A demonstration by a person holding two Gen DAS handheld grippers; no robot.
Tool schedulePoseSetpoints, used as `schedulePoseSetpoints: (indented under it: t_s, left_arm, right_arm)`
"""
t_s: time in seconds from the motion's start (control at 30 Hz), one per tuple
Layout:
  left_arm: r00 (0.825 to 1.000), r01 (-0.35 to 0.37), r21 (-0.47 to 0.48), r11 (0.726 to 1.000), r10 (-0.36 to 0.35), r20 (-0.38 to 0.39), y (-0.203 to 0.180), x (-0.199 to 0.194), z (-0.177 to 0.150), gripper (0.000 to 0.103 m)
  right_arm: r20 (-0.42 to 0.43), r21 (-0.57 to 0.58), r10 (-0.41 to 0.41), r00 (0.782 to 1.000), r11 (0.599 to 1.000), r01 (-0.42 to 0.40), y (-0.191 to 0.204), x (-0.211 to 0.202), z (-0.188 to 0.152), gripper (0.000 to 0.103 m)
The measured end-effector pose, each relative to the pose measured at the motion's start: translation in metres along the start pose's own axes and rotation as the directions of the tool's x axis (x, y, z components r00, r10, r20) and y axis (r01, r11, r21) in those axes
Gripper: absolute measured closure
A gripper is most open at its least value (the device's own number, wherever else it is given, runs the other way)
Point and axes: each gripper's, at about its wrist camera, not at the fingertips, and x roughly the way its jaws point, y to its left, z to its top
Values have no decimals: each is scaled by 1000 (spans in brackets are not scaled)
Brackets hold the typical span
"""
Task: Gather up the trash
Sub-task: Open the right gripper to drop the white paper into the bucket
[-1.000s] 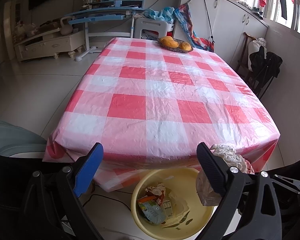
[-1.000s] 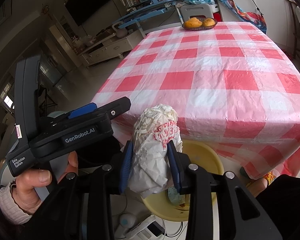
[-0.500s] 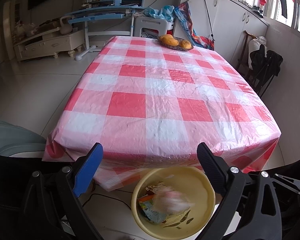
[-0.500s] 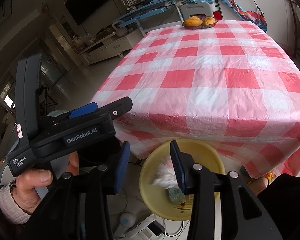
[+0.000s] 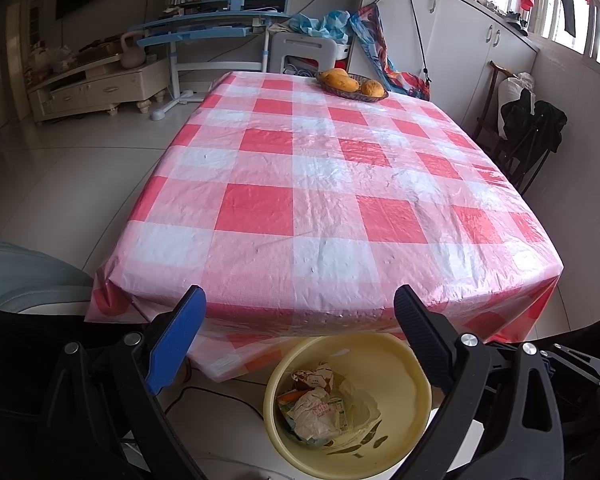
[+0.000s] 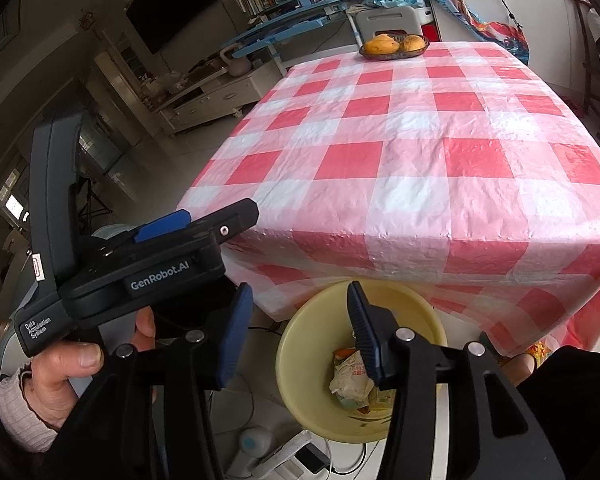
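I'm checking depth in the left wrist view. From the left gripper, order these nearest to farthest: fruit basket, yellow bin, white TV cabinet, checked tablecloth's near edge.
From the left gripper, jaws open:
1. Yellow bin, on the floor just below and ahead.
2. Checked tablecloth's near edge, just beyond the bin.
3. Fruit basket, at the table's far end, slightly right.
4. White TV cabinet, far left by the wall, seemingly a little beyond the basket.

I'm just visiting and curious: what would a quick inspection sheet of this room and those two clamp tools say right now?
Surface: checked tablecloth, only a fruit basket at its far end.
Job's things: crumpled wrapper lies in the yellow bin with other trash.
Clutter: nothing seen on the table; small devices on the floor by the bin.
Grippers: left gripper open, empty; right gripper open, its jaws have just been opening, nothing between them.
Cables: thin cable on the floor.
Surroundings: desk, cabinets, chair.
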Motion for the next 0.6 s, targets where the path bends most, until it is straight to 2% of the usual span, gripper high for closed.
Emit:
schedulePoseSetpoints:
  t_s: [0.6]
  left_arm:
    - [1000, 0, -5, 1000, 0, 6, 2, -1, 3, 11]
  right_arm:
    - [11, 10, -22, 1000, 1000, 22, -2, 0, 2, 43]
